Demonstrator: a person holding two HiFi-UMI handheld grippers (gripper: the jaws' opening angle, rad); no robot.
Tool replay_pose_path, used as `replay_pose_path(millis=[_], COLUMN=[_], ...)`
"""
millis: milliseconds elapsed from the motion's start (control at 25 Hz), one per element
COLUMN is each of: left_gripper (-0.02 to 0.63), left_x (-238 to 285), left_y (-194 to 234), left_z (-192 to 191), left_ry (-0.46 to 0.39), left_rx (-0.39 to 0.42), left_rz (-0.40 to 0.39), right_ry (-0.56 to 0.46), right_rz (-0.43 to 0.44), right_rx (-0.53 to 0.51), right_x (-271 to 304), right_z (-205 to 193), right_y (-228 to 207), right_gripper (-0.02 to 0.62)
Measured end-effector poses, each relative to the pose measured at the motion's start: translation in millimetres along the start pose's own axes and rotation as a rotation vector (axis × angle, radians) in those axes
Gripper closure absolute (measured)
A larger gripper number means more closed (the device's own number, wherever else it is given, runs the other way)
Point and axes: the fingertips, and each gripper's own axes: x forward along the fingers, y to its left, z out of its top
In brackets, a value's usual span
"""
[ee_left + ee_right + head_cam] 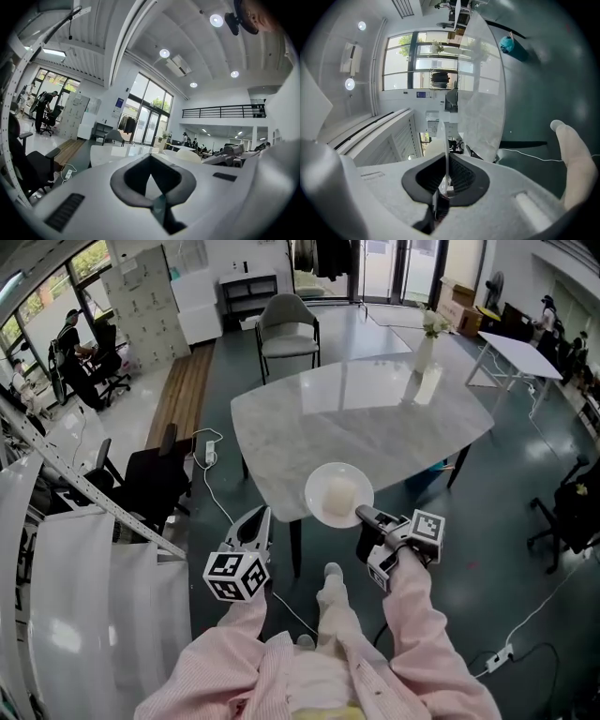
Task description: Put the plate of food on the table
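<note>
The marble counter (pixel 375 409) spreads ahead. The plate (pixel 317 510) overlaps the counter's near edge, its rim pinched in the closed right gripper (pixel 362 514) just off that edge. The left gripper (pixel 261 517), shut and empty, hangs farther left of that edge. The food (pixel 338 493) sits mid-plate.

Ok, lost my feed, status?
Right gripper shut on plate rim. Plate, food on it, at table near edge. Left gripper shut, empty. Only a vase, far end.
</note>
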Motion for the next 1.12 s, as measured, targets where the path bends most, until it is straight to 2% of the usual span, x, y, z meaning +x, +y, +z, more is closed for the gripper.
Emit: replay_pose_path(millis=[400,640,1120], left_gripper=[0.615,0.615,0.615], left_x=[102,159,232], left_y=[52,80,124], left_z=[16,22,-4], left_ry=[-0.004,0.006,0.056], left_rx=[-0.049,-0.079,-0.167], left_rz=[0.083,0.134,0.232], right_ry=[0.101,0.162,0.295], right_rz=[-0.010,-0.033,-0.094], right_rx=[0.009,-0.059,-0.068], right_x=[100,157,244], right_z=[84,132,188], right_y=[-1,-1,-36], right_gripper=[0.578,0.578,0.578])
